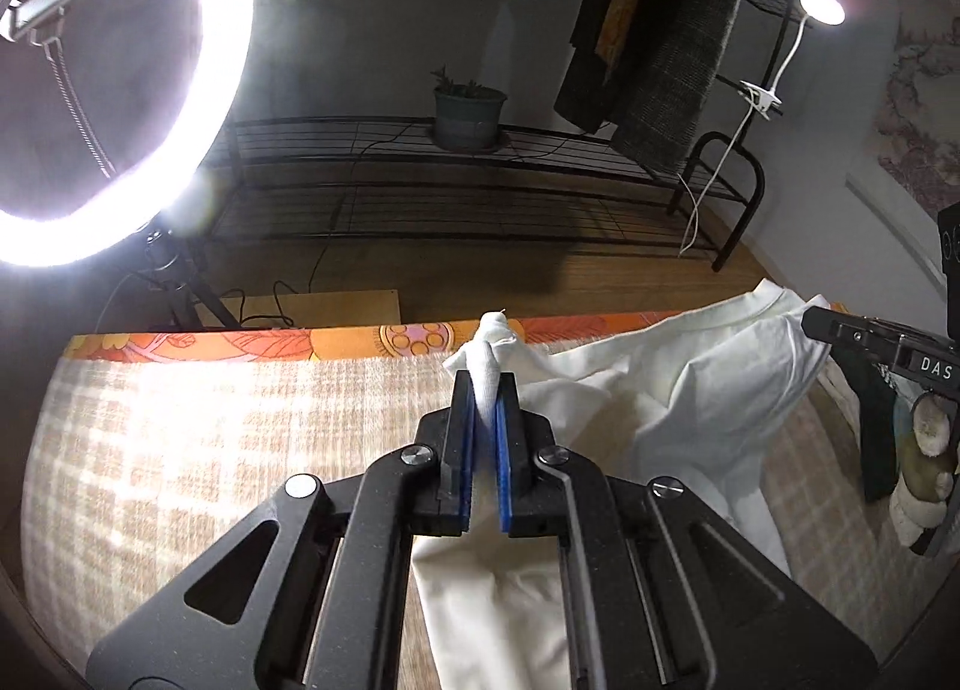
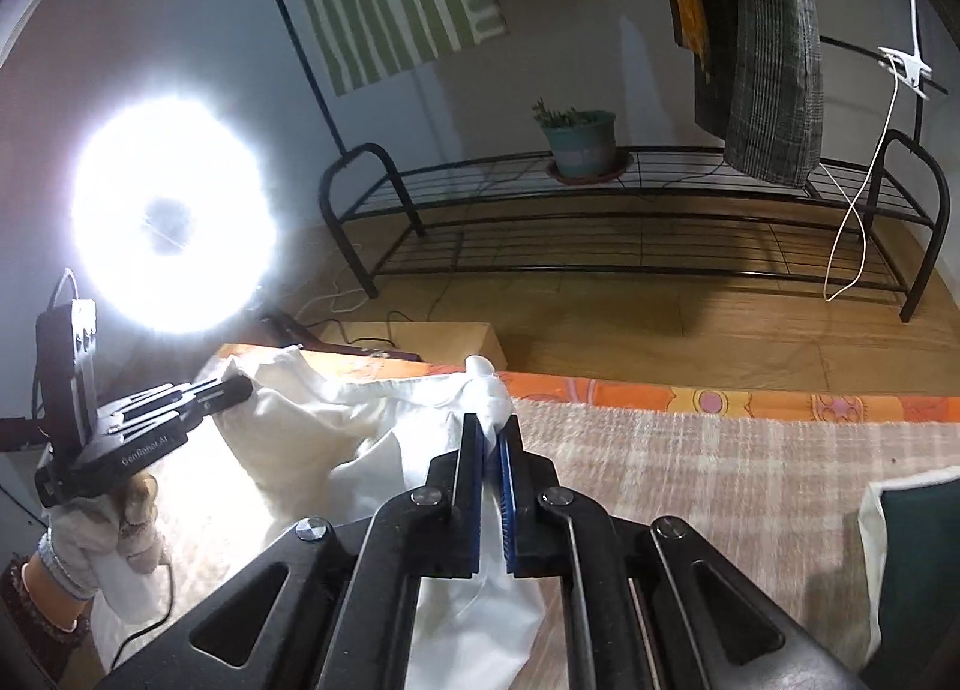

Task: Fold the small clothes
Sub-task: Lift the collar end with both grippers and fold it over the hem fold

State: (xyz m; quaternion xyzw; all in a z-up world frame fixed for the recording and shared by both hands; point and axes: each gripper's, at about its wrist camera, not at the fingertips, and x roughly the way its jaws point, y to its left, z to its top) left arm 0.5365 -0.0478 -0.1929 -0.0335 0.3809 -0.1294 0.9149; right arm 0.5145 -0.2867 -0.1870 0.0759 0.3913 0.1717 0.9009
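Both tongs, left [image 1: 485, 390] and right [image 2: 491, 432], are pinching bunched corners of the white shirt [image 1: 690, 366] near the bench's [image 1: 180, 438] far edge.

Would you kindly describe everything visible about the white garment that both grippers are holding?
The white garment is a plain, thin, cotton-looking top with a ribbed neckline at its far edge. It is unfolded and rumpled, lifted off the checked cloth at two pinched corners. The left gripper is shut on one bunched tuft, the right gripper on another. The fabric sags between them, and a flap hangs beneath each gripper. Its lower part is hidden.
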